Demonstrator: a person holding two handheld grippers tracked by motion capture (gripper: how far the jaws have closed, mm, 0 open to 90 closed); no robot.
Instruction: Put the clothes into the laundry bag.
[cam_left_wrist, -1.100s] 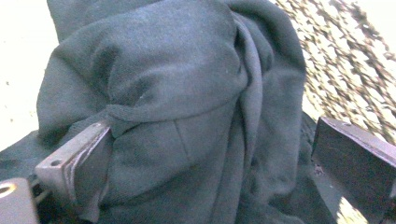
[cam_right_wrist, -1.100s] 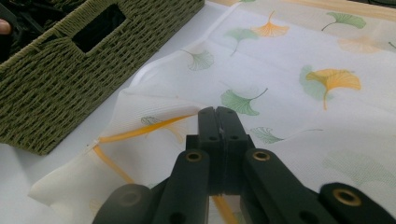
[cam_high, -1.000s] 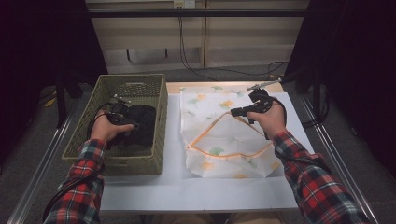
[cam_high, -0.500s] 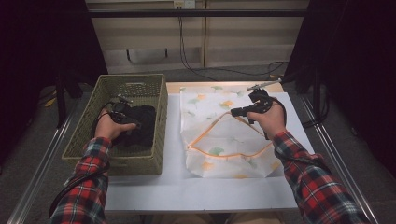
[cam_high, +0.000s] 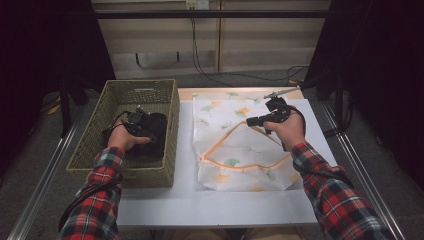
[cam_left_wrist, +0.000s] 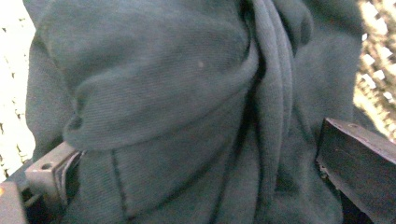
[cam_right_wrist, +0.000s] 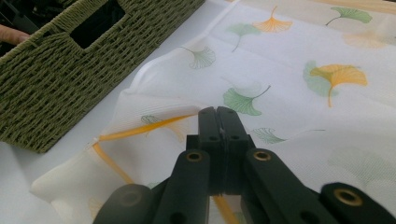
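White counter (cam_high: 210, 210), dark room. Left tongs (cam_high: 142, 127) apart round dark garment (cam_left_wrist: 177, 102) in basket (cam_high: 170, 150); right tongs (cam_right_wrist: 218, 140) clamped on bag's orange edge (cam_right_wrist: 140, 128).

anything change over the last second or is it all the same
Almost nothing. The left gripper shifted only slightly on the dark garment in the wicker basket. The right gripper stays shut on the orange-trimmed edge of the leaf-print bag.
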